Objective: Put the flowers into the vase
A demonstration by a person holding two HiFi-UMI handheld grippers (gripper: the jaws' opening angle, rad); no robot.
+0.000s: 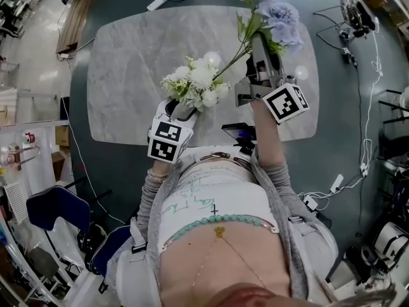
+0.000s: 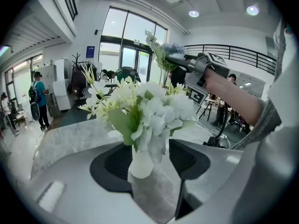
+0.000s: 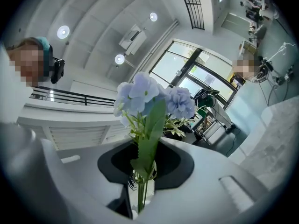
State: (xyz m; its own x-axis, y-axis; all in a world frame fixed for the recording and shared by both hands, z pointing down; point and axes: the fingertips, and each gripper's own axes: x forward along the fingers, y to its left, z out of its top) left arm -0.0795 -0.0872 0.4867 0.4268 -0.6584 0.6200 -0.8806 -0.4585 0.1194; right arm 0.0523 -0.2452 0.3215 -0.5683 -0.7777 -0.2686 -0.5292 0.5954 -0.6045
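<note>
A small white vase (image 2: 140,163) filled with white flowers (image 1: 195,83) sits between the jaws of my left gripper (image 1: 181,111), which is shut on the vase neck, above the near part of the marble table (image 1: 128,62). My right gripper (image 1: 259,48) is to the right and further away, shut on the green stems (image 3: 140,192) of the blue flowers (image 1: 280,18). The blue heads (image 3: 150,96) rise well above its jaws. In the head view a long green stem (image 1: 231,60) slants from the blue bunch down to the white bunch. From the left gripper (image 2: 142,164), the right gripper (image 2: 184,62) appears up and to the right.
A dark phone-like object (image 1: 238,132) lies at the table's near edge by the person's body. Cables (image 1: 367,126) trail over the floor on the right. A blue chair (image 1: 54,206) stands at lower left, with shelving and equipment round the room's edges.
</note>
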